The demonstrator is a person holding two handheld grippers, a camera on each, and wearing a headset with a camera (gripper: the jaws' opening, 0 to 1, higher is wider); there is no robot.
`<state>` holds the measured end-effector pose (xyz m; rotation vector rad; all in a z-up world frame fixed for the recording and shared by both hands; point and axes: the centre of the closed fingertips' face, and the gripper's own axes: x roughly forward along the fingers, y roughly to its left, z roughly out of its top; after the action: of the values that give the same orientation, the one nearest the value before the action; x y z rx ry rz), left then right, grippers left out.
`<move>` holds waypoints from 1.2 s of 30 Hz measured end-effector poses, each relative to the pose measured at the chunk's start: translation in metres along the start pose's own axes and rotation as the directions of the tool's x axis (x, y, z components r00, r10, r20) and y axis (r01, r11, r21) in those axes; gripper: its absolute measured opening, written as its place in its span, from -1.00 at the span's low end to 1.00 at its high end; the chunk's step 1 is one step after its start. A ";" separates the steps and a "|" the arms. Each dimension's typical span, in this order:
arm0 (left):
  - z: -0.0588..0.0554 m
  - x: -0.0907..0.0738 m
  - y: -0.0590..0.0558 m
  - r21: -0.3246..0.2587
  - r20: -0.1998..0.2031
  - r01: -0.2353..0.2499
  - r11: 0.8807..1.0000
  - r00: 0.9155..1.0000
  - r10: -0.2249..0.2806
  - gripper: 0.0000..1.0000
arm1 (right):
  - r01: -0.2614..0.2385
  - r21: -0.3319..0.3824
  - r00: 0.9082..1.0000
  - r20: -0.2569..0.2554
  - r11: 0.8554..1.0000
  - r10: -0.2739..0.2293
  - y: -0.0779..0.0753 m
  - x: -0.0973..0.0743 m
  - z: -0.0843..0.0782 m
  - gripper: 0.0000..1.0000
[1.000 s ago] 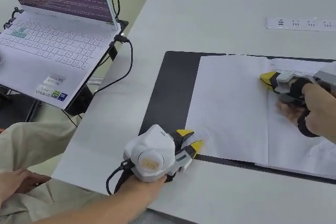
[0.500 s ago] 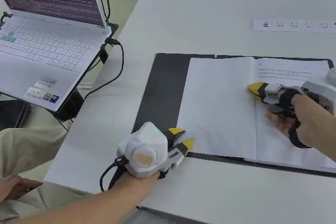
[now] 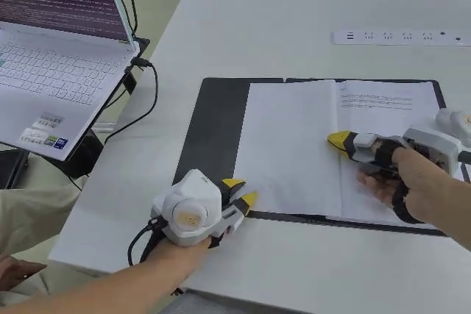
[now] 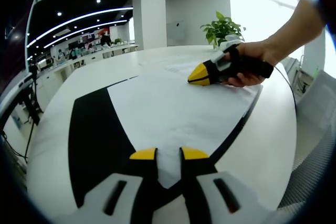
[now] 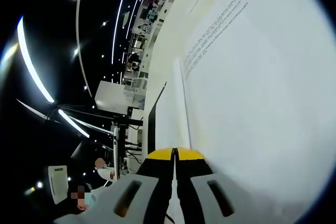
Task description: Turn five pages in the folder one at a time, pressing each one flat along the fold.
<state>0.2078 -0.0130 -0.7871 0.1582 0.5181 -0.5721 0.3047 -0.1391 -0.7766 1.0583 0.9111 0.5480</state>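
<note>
One slip could wrinkle the page point(image 3: 287, 145): right hand-held gripper point(image 3: 338, 139), jaws together, presses the fold point(image 3: 338, 101); left hand-held gripper point(image 3: 243, 190), jaws apart, maybe touches it.

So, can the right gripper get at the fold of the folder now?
Probably yes. The right gripper, jaws shut, has its tip right at the fold, and the pages on both sides lie flat, with nothing in between.
</note>
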 end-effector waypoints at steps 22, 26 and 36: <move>0.001 0.000 -0.001 0.003 -0.009 -0.006 1.000 1.000 0.006 -0.71 | -0.005 -0.007 0.997 -0.081 1.000 0.004 -0.006 -0.032 -0.054 -1.00; 0.001 0.000 -0.001 0.004 -0.011 -0.008 1.000 1.000 0.008 -0.71 | -0.009 0.003 0.996 -0.083 1.000 0.009 -0.006 -0.038 -0.063 -1.00; 0.002 0.000 -0.003 0.003 -0.012 -0.008 1.000 1.000 0.008 -0.71 | -0.018 0.028 0.995 -0.101 0.999 0.021 -0.009 -0.051 -0.083 -1.00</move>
<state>0.2069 -0.0160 -0.7857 0.1667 0.5283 -0.5647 0.2067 -0.1400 -0.7821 1.0725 1.0000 0.6112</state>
